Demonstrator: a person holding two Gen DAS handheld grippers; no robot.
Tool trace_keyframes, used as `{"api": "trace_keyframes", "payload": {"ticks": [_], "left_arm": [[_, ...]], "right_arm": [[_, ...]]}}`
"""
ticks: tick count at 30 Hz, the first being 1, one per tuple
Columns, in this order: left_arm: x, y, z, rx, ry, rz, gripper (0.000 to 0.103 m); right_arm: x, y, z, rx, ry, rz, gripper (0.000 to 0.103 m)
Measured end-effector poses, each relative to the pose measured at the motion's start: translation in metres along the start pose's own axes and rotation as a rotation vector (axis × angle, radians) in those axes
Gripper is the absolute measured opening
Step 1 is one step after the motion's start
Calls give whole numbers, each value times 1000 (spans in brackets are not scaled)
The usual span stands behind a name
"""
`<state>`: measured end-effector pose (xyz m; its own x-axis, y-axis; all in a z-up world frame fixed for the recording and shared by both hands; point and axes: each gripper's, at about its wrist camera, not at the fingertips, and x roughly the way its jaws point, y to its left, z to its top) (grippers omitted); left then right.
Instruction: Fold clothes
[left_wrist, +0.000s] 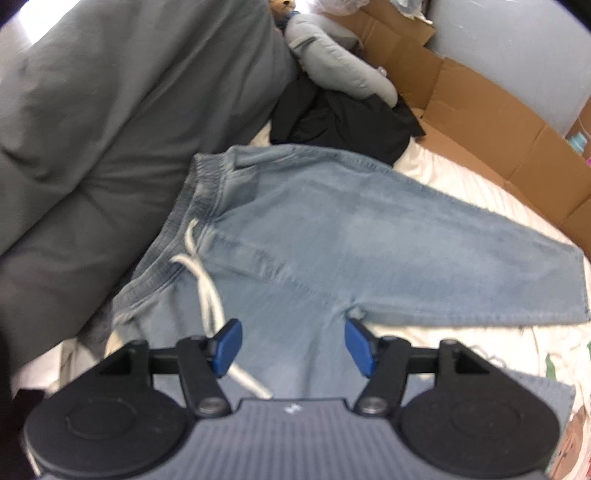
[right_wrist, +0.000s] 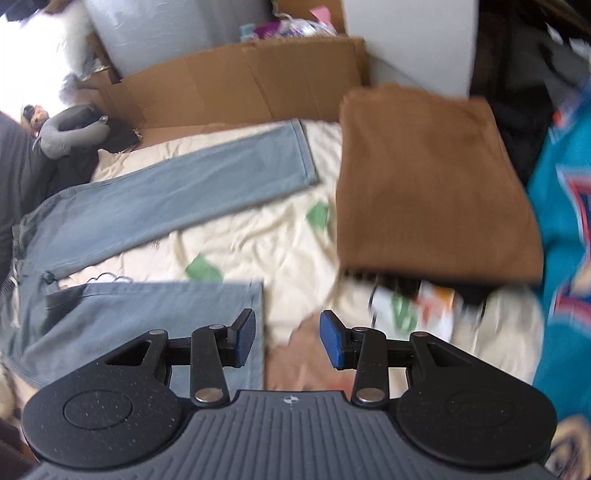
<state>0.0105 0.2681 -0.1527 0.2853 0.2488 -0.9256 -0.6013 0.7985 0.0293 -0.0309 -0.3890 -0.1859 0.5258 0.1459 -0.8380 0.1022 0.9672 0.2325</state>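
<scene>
Jeans (left_wrist: 332, 236) lie flat on the bed (right_wrist: 258, 240), legs splayed. Left claw (left_wrist: 291, 345) hangs wide near the crotch; right claw (right_wrist: 288, 343) wide at the near hem. Pinch both layers before carrying leg onto leg.

We are holding the left tongs (left_wrist: 291, 347) spread wide apart, their blue pads (left_wrist: 229, 347) gripping nothing, hovering above the bed. We are holding the right tongs (right_wrist: 288, 343) parted as well, their blue pads (right_wrist: 334, 345) empty, hanging over the bed and angled downward toward it.
</scene>
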Motion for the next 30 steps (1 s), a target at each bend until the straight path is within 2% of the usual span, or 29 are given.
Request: {"api": "trace_keyframes", "payload": {"ticks": [6,9,11,13,19,24,30], "left_arm": [[-3,17,-40,-27,50,3,66],[1,19,-57,-32,57,-20,66],[4,18,-67,-23,57,-30,66],[7,15,-77,-9,57,-31,66],[22,10,-106,-14,137,9,67],[49,10,-127,-14,215,37,68],[82,15,-138,-29,272,67,68]], "right_arm": [[-8,-5,-53,106,73,15,45],[-11,-6,-77,150,113,17,45],[-13,-4,-85,151,134,-5,46],[-11,-1,-89,161,151,18,45],[21,13,-103,243,205,93,46],[61,20,-111,274,254,102,46],[99,-10,-129,496,256,135,46]]}}
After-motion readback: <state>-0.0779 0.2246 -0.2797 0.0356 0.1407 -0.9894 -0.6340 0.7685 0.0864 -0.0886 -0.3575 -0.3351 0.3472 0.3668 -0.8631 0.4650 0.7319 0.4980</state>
